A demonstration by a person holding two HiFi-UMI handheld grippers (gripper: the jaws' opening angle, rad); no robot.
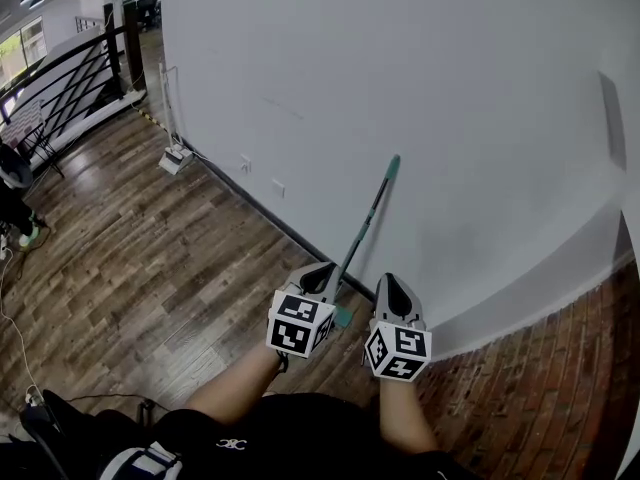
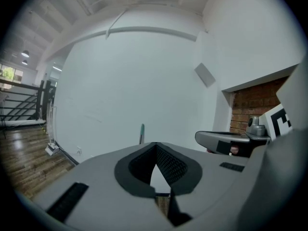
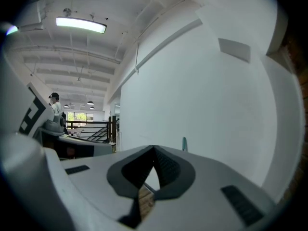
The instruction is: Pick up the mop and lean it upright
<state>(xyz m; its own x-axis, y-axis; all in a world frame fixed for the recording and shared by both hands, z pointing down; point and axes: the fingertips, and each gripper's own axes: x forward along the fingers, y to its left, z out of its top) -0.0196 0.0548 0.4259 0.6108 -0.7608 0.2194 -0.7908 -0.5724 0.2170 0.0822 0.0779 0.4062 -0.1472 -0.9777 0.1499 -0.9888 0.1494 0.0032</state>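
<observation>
The mop (image 1: pixel 372 211) leans upright against the white wall (image 1: pixel 450 88), its dark handle ending in a teal tip and its teal head (image 1: pixel 343 317) on the floor at the baseboard. My left gripper (image 1: pixel 320 271) hovers just in front of the lower handle, jaws shut with nothing between them. Beside it to the right, my right gripper (image 1: pixel 392 282) is also shut and empty. Only the teal mop tip (image 2: pixel 142 130) rises above the left gripper (image 2: pixel 156 144) in the left gripper view. In the right gripper view the mop tip (image 3: pixel 184 142) pokes up behind the right gripper (image 3: pixel 154 149).
Wood floor (image 1: pixel 150 248) stretches to the left. A small white device (image 1: pixel 175 158) lies by the baseboard farther back. A black railing (image 1: pixel 70 73) and a person (image 1: pixel 15 193) are at the far left. A brick wall (image 1: pixel 560 368) is at the right.
</observation>
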